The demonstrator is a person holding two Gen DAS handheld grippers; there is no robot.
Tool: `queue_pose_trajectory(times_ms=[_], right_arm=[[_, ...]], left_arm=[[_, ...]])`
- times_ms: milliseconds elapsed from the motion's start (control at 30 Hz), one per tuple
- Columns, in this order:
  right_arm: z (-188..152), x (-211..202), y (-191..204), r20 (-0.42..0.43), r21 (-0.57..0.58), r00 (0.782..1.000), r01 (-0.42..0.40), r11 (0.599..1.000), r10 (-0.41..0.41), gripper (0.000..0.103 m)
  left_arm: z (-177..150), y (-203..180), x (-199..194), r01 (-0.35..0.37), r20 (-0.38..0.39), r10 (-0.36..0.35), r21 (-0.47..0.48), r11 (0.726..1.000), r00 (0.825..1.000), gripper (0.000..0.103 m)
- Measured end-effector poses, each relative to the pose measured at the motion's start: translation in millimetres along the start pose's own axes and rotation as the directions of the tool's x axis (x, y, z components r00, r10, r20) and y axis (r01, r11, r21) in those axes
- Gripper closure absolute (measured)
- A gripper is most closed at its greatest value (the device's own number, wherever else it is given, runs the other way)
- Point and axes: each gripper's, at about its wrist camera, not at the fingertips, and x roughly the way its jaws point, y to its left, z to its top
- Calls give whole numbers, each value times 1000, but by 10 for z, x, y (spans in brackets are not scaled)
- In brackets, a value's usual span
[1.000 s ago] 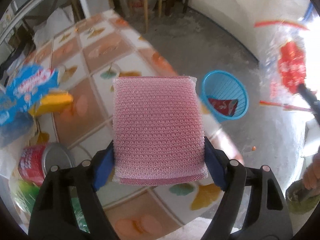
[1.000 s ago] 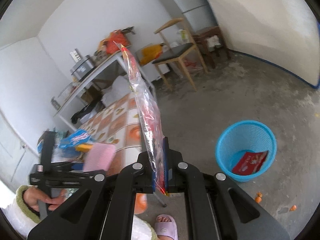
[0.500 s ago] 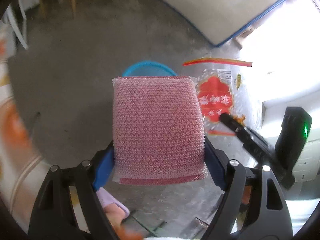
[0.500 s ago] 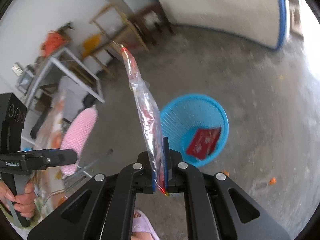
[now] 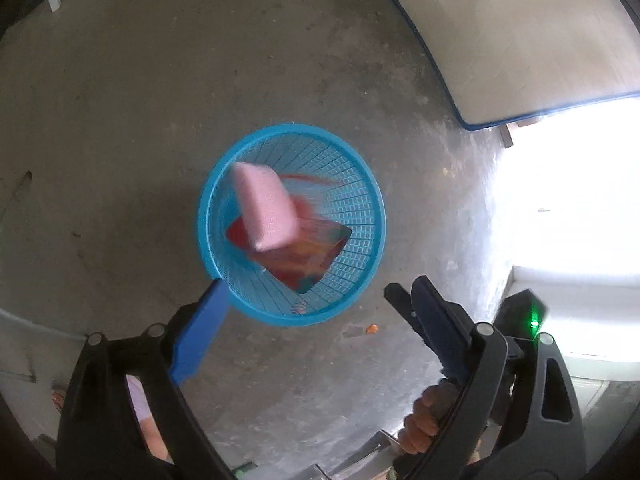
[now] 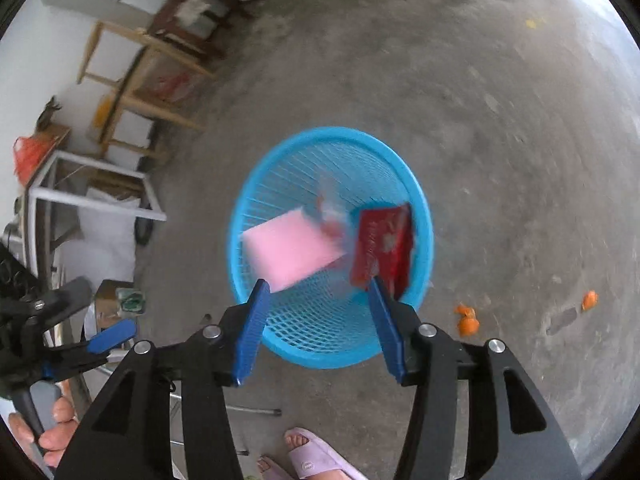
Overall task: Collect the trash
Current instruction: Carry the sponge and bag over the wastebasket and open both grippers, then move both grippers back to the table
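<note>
Both grippers over the blue basket (image 5: 362, 196), which stands on the concrete floor (image 5: 140, 100). Left gripper (image 5: 316, 312): jaws spread wide, nothing between them; left blue pad at lower left of the frame, overlapping the basket rim in view, right pad at lower right. Pink sponge (image 5: 264, 210) sits centre frame inside the rim outline, tilted, blurred; cannot tell whether it touches the basket floor. Under it a red wrapper (image 5: 304, 264) in the basket bottom. Right gripper (image 6: 320, 320): jaws also wide, empty, both pads framing the basket's near rim at lower centre. In the right wrist view the sponge lies left-of-centre in the basket, a second blurred clear-and-red wrapper just right of it, the red packet against the right wall. Orange scraps (image 6: 466, 318) on the floor at lower right, well apart from the basket. A slippered foot (image 6: 310, 460) at bottom centre. Wooden chair (image 6: 132, 76) at upper left.
</note>
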Motion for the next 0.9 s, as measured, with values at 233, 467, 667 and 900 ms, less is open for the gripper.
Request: queue_pose_trajectory(times_ms=[233,467,667,900], right_arm=[[-287,-156,-112,29,-22,999,-17,1000,17,53],[-641,-694,-6,59,-111,996,-59,992,66,51],[-962,-1205,243,93,-220,984,-128,967,151,34],[-1185,-1652,1035,27,-427,962,-235,873,272,29]], left_arm=[[-177,-107,-332,50,68,-55,62,997,996,15],[-615,-323,-1039,130,160,-163,194,972,974,15],[-1381,-342,-1867,107,308,-211,323,940,928,15],[-2253,23,-2699,-21,486,-172,366,930,857,14]])
